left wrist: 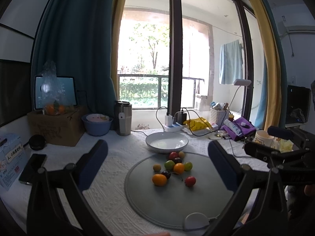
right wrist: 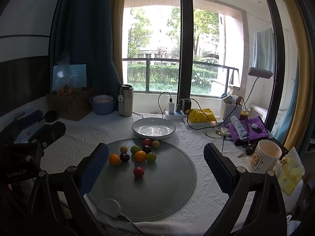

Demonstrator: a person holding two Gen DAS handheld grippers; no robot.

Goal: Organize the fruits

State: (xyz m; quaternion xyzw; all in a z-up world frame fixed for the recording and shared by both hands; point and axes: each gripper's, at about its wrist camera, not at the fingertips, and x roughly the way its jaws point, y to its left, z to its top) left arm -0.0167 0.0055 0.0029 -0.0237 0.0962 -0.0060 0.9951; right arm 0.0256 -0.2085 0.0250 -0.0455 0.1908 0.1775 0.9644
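Nearest each camera, both tools hover above the near edge of the surface with nothing between their fingers: the left gripper has its blue pads spread wide apart, and the right gripper is spread just as wide. Below them lies a round grey mat on the white cloth, with a small white puck on its near rim. The fruits sit on the mat's far half, ahead of both grippers. A lone red fruit lies closest, apart from the rest; behind it an orange fruit sits to the left, then a loose cluster of green, orange, dark and yellow pieces, some touching. The red fruit lies almost centred between the right gripper's fingers, while in the left wrist view it sits right of centre, so the right hand looks better placed for it. These fruits are round, so no long axis dictates the grasp. Just beyond the mat's far edge stands an empty white bowl, the likely destination.
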